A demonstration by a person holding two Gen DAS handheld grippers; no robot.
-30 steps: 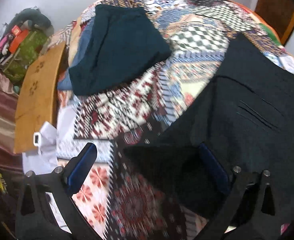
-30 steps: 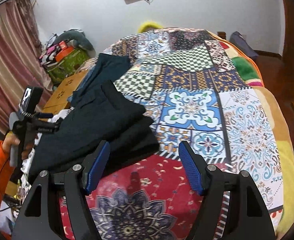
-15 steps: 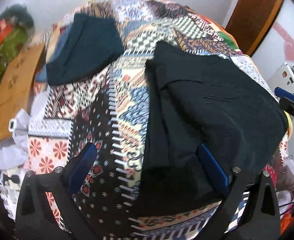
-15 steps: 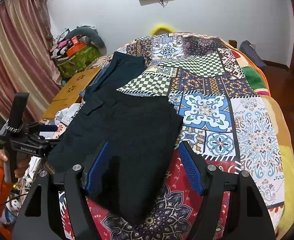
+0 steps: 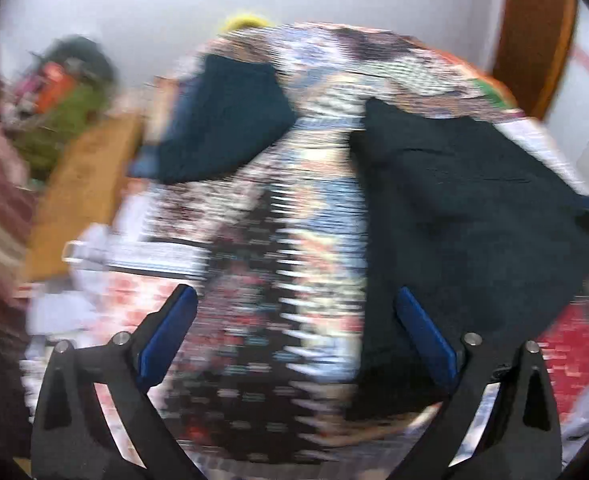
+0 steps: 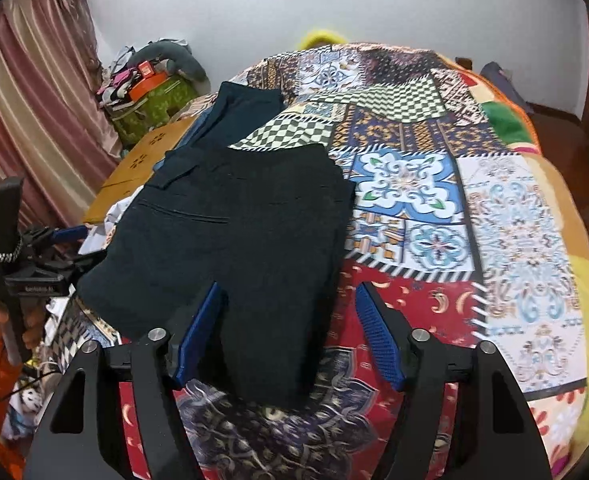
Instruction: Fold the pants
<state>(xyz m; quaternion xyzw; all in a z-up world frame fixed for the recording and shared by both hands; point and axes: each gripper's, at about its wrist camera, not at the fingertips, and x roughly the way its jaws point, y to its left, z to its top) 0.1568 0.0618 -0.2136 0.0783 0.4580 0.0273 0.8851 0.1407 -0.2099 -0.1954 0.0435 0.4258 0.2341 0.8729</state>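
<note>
Dark navy pants [image 6: 238, 224] lie folded flat on the patchwork bedspread [image 6: 410, 200], a back pocket slit facing up. In the blurred left wrist view the pants [image 5: 474, 216] fill the right side. My right gripper [image 6: 290, 332] is open, just above the near edge of the pants, holding nothing. My left gripper [image 5: 294, 332] is open and empty over the bedspread [image 5: 278, 248], left of the pants. It also shows in the right wrist view [image 6: 34, 264], at the pants' left edge, held by a hand in an orange sleeve.
Another folded dark garment [image 6: 238, 112] lies farther back on the bed, also in the left wrist view [image 5: 222, 124]. A wooden stool [image 6: 142, 168] and a green bag with clutter [image 6: 150, 100] stand left of the bed, by the curtain [image 6: 26, 112].
The pants have gone from a bunched fold to lying spread flat. The left gripper has pulled back and swung, blurring its view. The right gripper has drawn closer to the pants' near edge.
</note>
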